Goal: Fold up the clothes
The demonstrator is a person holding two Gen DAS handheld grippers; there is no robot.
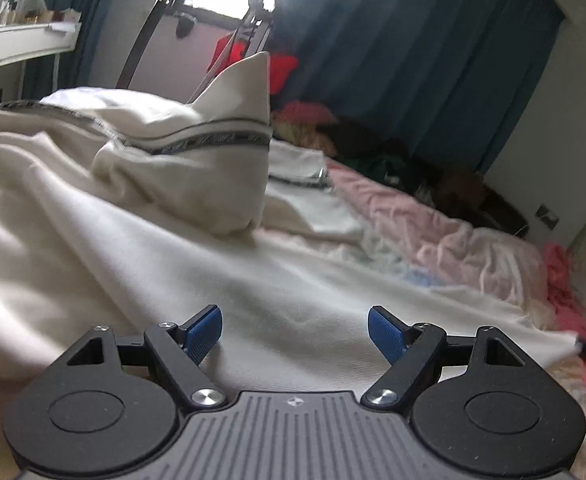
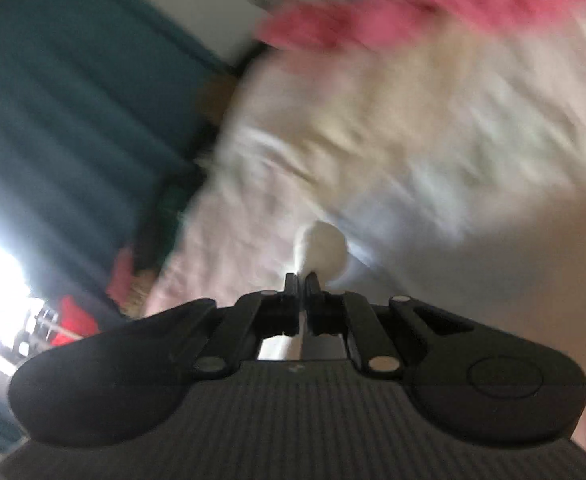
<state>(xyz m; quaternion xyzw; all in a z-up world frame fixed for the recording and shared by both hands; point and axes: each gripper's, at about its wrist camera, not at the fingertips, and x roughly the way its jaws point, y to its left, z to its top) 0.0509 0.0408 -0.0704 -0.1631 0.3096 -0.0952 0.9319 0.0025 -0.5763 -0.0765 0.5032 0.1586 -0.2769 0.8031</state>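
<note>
While L view misses, R gripper [image 2: 302,280] pinches cloth [image 2: 321,246]

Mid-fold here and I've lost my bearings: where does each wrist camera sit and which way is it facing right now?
Left wrist: behind the open left gripper, low over the cream garment, looking along the bed toward the teal curtain; only its own blue pads show.
Right wrist: behind the right gripper, shut on a pinch of white cloth; blurred, rolled view across the pink bedding; no hand visible.
Shared: teal curtain, pink bedding, the red item by the window.
</note>
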